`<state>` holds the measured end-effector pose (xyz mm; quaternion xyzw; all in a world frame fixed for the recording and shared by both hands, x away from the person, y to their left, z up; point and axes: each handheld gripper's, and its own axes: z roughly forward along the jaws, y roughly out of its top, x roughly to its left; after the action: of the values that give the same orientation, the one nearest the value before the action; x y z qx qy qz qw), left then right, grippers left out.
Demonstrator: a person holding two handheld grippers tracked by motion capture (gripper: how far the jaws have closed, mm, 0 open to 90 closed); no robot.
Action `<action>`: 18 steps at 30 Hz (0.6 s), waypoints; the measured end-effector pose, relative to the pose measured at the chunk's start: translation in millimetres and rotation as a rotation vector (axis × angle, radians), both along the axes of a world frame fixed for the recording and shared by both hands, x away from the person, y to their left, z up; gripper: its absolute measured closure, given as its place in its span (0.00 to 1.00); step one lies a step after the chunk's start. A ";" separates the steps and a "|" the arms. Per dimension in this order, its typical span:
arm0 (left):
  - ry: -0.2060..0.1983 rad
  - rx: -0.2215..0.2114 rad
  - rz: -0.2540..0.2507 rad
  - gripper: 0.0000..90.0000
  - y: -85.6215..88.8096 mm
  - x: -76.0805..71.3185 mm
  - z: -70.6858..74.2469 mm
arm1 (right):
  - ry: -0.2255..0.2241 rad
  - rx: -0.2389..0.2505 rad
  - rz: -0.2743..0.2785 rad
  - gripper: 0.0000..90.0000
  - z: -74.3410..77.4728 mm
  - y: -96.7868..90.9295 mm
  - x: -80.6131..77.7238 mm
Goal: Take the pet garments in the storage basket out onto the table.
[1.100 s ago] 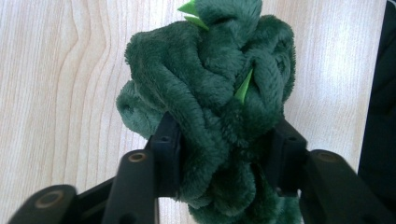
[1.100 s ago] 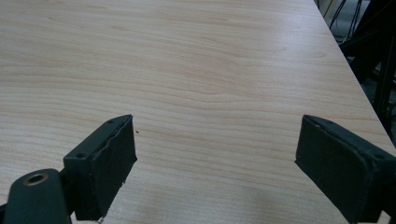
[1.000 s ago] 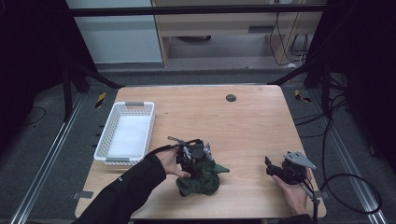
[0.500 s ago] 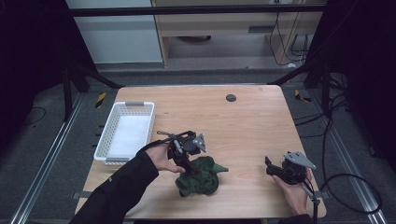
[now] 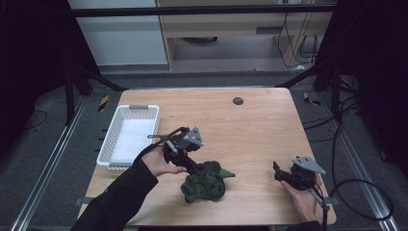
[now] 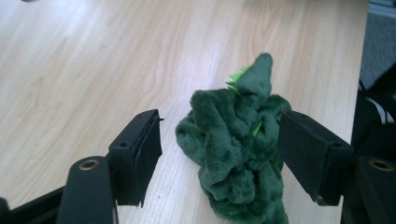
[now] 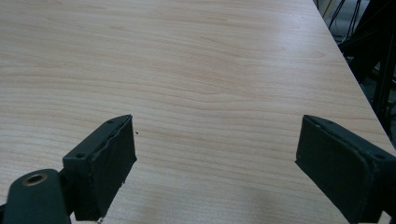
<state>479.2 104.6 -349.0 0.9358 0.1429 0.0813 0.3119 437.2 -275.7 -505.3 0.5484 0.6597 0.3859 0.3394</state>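
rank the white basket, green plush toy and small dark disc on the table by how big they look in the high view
1. white basket
2. green plush toy
3. small dark disc, farthest from the camera, yet clearly smallest

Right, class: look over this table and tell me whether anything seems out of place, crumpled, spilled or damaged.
One thing stands out: the green plush toy lies scrunched in a heap on the table, near its front edge, rather than laid out flat. The open left gripper sits right beside it. The white basket looks tidy. No spills or damage show.
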 end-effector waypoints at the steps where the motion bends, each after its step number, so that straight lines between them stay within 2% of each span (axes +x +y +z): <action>1: -0.006 -0.017 0.016 0.33 2.4 -0.7 0.6 | -0.001 -0.002 0.000 0.13 -0.1 -0.2 0.1; 6: -0.031 -0.119 0.103 0.35 15.3 -6.0 0.0 | 0.001 0.000 0.000 0.13 -0.1 0.0 0.1; 12: -0.084 -0.258 0.195 0.37 33.5 -15.0 -5.2 | 0.002 0.000 -0.002 0.13 -0.1 0.0 0.1; 18: -0.137 -0.395 0.326 0.38 59.4 -24.5 -13.4 | 0.003 0.000 -0.002 0.13 -0.2 0.0 0.1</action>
<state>454.7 164.0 -362.4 0.8137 0.2835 0.1642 0.4801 437.3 -275.7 -505.5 0.5494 0.6597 0.3849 0.3388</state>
